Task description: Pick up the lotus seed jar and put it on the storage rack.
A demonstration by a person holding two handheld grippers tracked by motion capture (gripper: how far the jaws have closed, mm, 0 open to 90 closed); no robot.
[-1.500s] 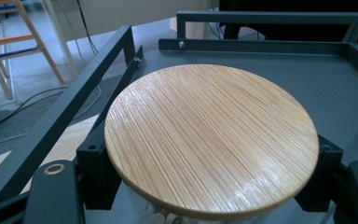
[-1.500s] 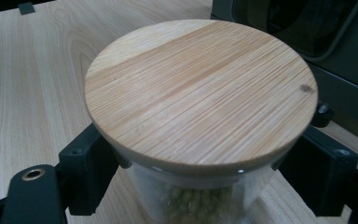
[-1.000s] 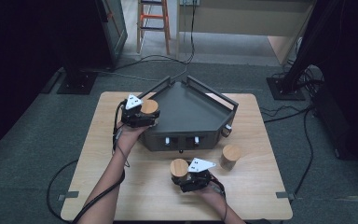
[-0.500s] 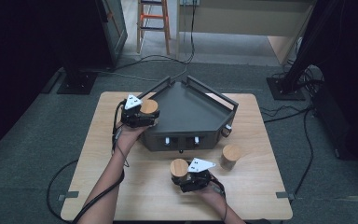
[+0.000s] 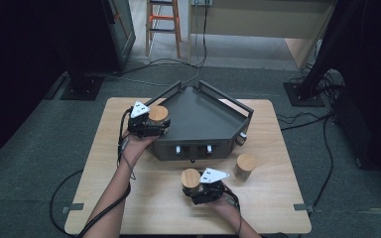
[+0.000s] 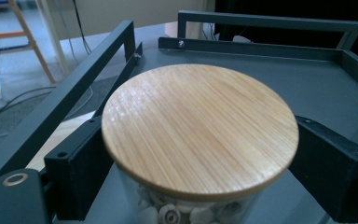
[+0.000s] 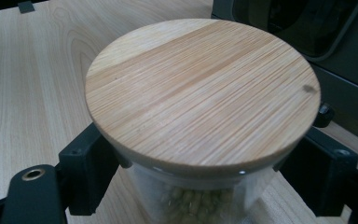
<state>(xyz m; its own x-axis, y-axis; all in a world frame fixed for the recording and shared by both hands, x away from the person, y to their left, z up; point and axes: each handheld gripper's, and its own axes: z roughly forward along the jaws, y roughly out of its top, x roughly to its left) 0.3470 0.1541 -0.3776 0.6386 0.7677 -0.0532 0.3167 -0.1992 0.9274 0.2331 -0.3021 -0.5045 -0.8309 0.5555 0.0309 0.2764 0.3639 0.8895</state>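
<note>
We have the left hand-held gripper (image 5: pixel 164 126) at the left corner of the dark grey metal tray with raised rail sides (image 5: pixel 203 111), with a clear glass jar of pale shell-like pieces under a round bamboo lid (image 5: pixel 158 114) standing on the tray floor just inside the rail. Its jaws have just been opening: in the left gripper view they flank the jar (image 6: pixel 200 133) with the glass between them, and the right one seems to stand a little off it, so we judge the jar released rather than held.

Our right hand-held gripper (image 5: pixel 191 191) sits near the front edge of the light wooden tabletop (image 5: pixel 104 178), its jaws about half spread and closed against the glass of a second clear jar of beans with a bamboo lid (image 7: pixel 200 93), which rests on the wood just in front of the tray's front wall. A third bamboo-lidded jar (image 5: pixel 245 166) stands apart to the right.

So the placing step looks finished on the left and the carrying step is about to start on the right. Next we would back the left jaws straight off without nudging the jar, then lift the second jar high enough to clear the rail. The tray floor to the right of the placed jar is open and gives plenty of landing room; the rail and the tray's front wall are the edges to mind.
</note>
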